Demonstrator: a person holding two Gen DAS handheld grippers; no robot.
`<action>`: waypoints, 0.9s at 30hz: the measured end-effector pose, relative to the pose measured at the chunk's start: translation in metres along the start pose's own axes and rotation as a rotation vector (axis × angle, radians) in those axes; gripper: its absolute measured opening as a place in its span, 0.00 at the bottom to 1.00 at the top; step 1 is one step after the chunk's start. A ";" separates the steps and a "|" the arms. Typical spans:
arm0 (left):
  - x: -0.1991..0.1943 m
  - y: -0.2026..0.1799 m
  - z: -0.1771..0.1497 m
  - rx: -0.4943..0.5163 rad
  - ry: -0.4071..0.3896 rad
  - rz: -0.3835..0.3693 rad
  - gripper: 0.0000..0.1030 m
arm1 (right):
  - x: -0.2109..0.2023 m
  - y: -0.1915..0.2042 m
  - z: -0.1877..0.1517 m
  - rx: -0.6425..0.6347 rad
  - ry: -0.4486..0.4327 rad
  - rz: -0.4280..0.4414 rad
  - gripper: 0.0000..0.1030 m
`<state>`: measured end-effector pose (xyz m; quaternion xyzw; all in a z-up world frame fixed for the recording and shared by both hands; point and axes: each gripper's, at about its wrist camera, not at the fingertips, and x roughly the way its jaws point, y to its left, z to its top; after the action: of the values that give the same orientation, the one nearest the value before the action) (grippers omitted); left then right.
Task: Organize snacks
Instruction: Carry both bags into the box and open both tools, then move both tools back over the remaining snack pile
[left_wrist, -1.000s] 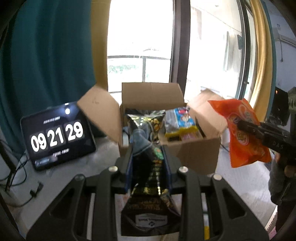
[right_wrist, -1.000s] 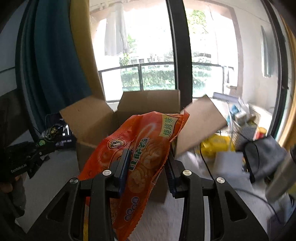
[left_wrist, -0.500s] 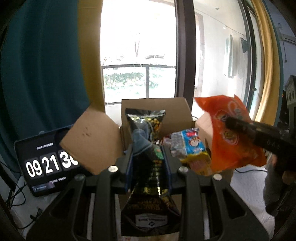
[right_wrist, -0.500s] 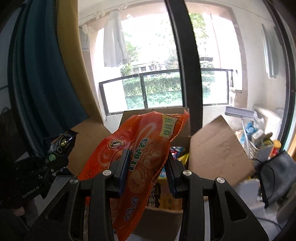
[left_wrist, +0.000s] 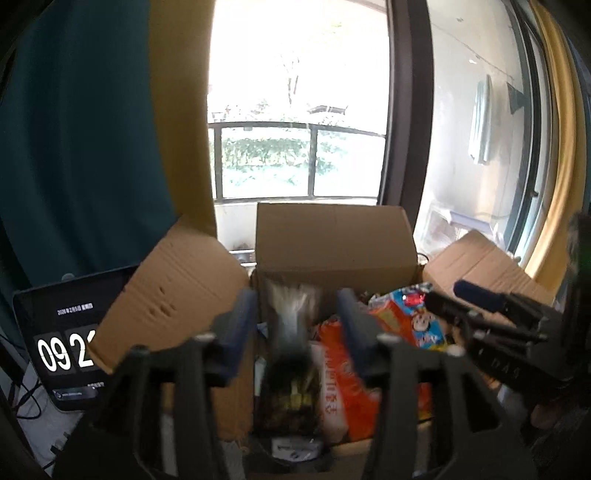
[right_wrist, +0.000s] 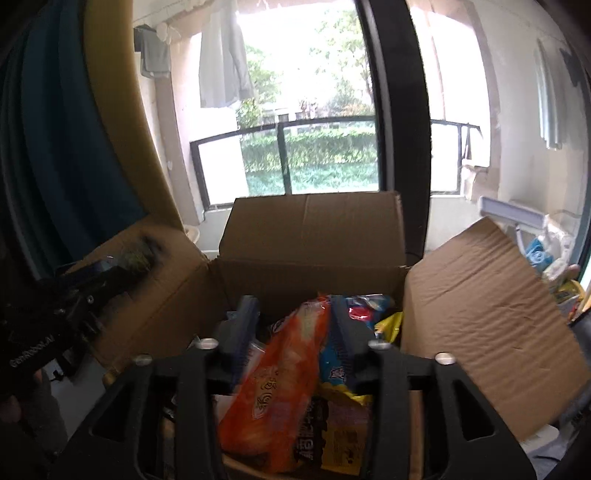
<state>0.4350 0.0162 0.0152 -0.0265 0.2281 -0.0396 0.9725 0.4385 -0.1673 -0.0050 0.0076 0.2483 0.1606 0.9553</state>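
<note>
An open cardboard box (left_wrist: 332, 236) stands right under both grippers, its flaps spread outward. My left gripper (left_wrist: 293, 310) hangs over the box's left half with its jaws opening. A dark snack bag (left_wrist: 291, 354), blurred, slides down between the fingers with a gap on each side. My right gripper (right_wrist: 293, 310) is over the same box (right_wrist: 314, 229), jaws opening too. An orange snack bag (right_wrist: 280, 376) drops between its fingers onto the packets inside. That orange bag (left_wrist: 340, 387) also shows in the left wrist view beside the dark one, with the right gripper (left_wrist: 480, 314) above it.
A blue-and-red packet (left_wrist: 410, 317) and a yellow packet (right_wrist: 388, 325) lie in the box. A tablet showing a clock (left_wrist: 62, 347) leans left of the box. The right flap (right_wrist: 480, 314) rises close to my right gripper. Baskets and clutter (right_wrist: 546, 251) sit far right.
Both grippers moved forward until they were over the box. Their jaws have spread, and the dark bag and the orange bag, gripped before, now slip down into the box.
</note>
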 end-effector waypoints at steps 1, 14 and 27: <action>-0.001 0.001 -0.001 -0.002 -0.003 -0.003 0.63 | 0.002 -0.002 0.000 0.010 0.001 -0.004 0.58; -0.060 0.006 -0.027 -0.006 -0.011 -0.008 0.66 | -0.053 0.006 -0.033 0.003 0.030 0.006 0.58; -0.128 0.025 -0.103 -0.051 0.071 -0.003 0.66 | -0.139 0.008 -0.088 0.043 0.047 -0.021 0.58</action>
<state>0.2762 0.0496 -0.0224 -0.0500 0.2631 -0.0364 0.9628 0.2798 -0.2090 -0.0154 0.0216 0.2743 0.1452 0.9504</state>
